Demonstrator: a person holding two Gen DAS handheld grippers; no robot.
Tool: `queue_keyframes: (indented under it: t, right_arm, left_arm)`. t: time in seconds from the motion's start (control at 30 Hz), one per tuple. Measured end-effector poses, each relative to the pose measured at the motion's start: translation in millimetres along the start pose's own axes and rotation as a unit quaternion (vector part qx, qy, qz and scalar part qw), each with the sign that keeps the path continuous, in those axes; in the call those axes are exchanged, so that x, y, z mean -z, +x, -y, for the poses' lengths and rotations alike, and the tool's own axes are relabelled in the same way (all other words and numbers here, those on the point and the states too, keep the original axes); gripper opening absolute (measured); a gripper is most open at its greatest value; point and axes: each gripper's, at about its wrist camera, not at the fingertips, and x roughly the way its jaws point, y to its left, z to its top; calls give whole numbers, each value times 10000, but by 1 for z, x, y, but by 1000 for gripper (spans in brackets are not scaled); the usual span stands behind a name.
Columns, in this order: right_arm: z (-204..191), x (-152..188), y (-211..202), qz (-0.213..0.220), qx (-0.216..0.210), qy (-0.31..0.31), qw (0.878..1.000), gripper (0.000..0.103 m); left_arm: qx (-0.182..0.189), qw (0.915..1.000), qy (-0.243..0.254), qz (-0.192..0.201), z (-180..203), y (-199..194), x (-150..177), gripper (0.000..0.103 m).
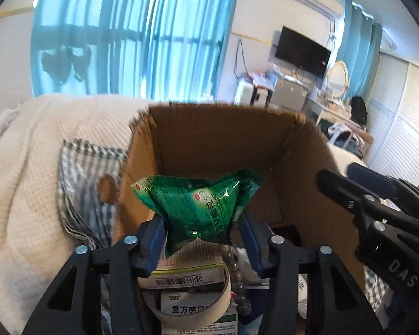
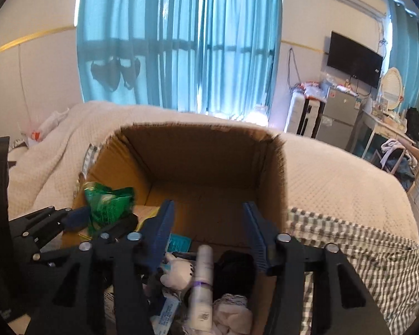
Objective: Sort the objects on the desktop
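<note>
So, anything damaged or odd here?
The cardboard box has a ragged, torn top rim at its far wall. The green packet between the left gripper's fingers is crumpled. Nothing is spilled.

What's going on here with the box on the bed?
A person is sorting small items into a cardboard box on the bed. The left tongs have a green packet between their pads above the box. The right tongs hang open and empty over a white bottle already lying inside.
</note>
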Motion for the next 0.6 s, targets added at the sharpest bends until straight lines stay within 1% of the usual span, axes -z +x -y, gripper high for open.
queue_keyframes:
  t: [0.07, 0.1, 0.17, 0.2, 0.27, 0.4, 0.47, 0.53, 0.6]
  right_arm:
    - [4, -2, -14, 186, 205, -43, 9996, 52]
    - [7, -3, -21, 244, 213, -19, 9995, 52]
    - [12, -6, -34, 332, 241, 29, 9992, 58]
    - [15, -7, -41, 384, 265, 42, 9989, 60]
    - [19, -9, -53, 476, 241, 74, 9986, 61]
    - [27, -13, -78, 679, 169, 143, 9974, 65]
    - [30, -15, -91, 798, 143, 201, 9965, 68]
    - [34, -16, -101, 898, 146, 250, 9955, 70]
    - [38, -16, -111, 963, 116, 276, 9949, 70]
  left_arm:
    - [-42, 9998, 49, 172, 2, -12, -4, 59]
    - [-48, 9995, 90, 305, 5, -22, -6, 61]
    - [-28, 9990, 133, 436, 6, -32, -10, 71]
    - [-1, 9984, 146, 541, 8, -41, -11, 74]
    - [17, 9975, 158, 690, 10, -52, -14, 83]
    - [70, 9956, 150, 920, 14, -74, -19, 87]
    - [81, 9948, 158, 1005, 18, -84, -21, 95]
    - [5, 9934, 199, 1126, 21, -96, -22, 97]
    - [-57, 9917, 204, 1267, 24, -110, -22, 102]
